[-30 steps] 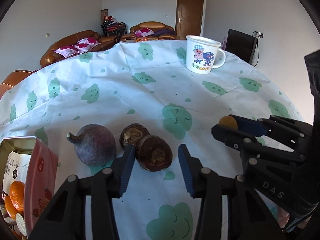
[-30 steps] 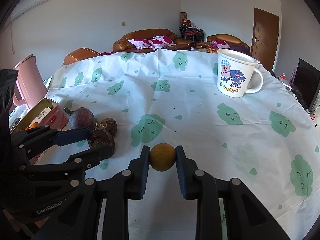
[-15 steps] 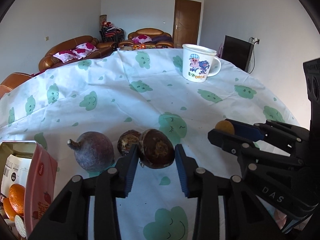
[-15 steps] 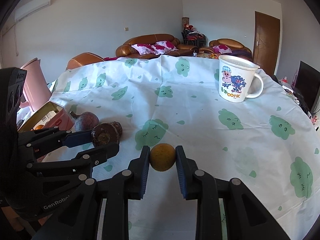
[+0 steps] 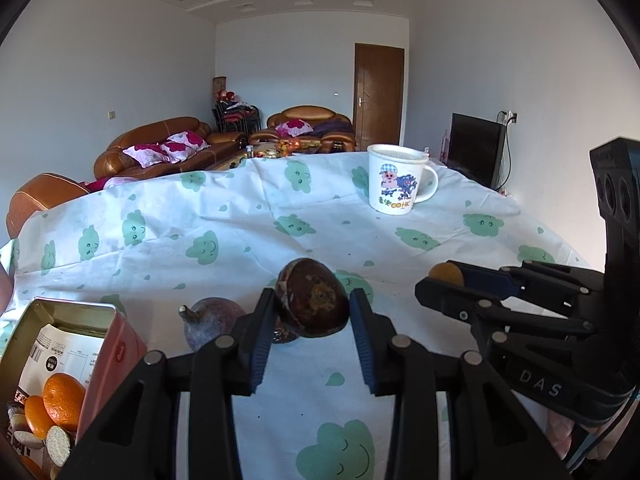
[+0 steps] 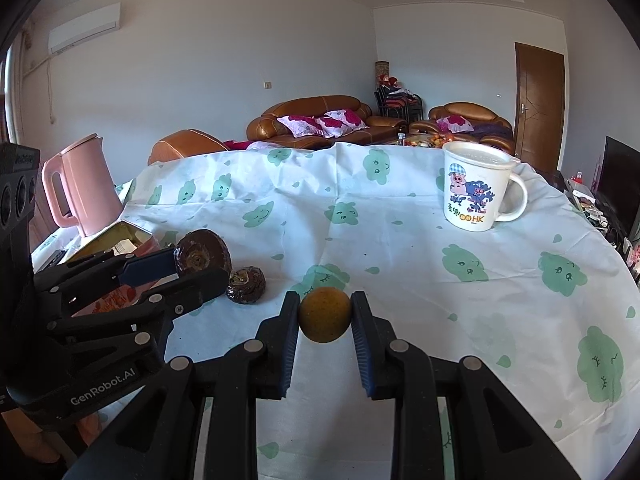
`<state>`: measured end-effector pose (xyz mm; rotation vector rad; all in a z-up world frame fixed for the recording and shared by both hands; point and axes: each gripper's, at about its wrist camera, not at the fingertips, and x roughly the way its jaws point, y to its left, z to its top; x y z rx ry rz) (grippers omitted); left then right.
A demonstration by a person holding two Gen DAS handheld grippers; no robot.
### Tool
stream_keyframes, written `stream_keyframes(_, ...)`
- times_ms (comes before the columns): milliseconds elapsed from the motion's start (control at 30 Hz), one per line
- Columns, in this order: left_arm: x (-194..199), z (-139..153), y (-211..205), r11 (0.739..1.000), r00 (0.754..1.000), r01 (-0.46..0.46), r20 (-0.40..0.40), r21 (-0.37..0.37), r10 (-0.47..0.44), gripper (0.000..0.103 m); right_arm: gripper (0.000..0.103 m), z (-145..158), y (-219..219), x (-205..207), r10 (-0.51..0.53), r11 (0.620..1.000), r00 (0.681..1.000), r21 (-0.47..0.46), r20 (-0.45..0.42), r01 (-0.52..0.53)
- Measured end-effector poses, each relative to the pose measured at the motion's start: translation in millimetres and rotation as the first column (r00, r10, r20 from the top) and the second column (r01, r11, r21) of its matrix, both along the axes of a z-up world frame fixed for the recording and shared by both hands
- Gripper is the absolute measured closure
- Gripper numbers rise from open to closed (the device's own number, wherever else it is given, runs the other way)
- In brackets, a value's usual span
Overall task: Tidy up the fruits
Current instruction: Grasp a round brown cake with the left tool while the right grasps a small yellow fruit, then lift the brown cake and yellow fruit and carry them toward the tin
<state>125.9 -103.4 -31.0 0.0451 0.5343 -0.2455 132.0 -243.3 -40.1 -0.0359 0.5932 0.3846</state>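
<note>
My left gripper point(image 5: 313, 307) is shut on a dark brown round fruit point(image 5: 314, 298) and holds it above the tablecloth; it also shows in the right wrist view point(image 6: 203, 256). Below it lie a purple fruit with a stem point(image 5: 212, 325) and a second brown fruit point(image 6: 246, 285). My right gripper point(image 6: 325, 315) is shut on a small yellow-orange fruit point(image 6: 325, 314) held above the cloth, to the right of the left gripper point(image 5: 445, 275). A pink tin point(image 5: 116, 364) at the lower left holds oranges point(image 5: 62, 402).
A white cartoon mug point(image 5: 394, 190) stands at the far right of the table point(image 6: 400, 248). A pink kettle point(image 6: 78, 186) stands at the table's left edge beyond the tin. Sofas and a door lie beyond the table.
My left gripper closed on the dark brown fruit and lifted it off the cloth. My right gripper rose too, still holding the yellow-orange fruit.
</note>
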Motion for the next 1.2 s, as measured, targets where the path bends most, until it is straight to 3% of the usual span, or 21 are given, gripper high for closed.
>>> stream_keyframes(1200, -38, 14, 11, 0.999, 0.981, -0.043, 0.189, -0.022, 0.047, 0.064, 0.075, 15, -2, -32, 0.009, 1.0, 0.981, 0.01, 0.193, -0.011)
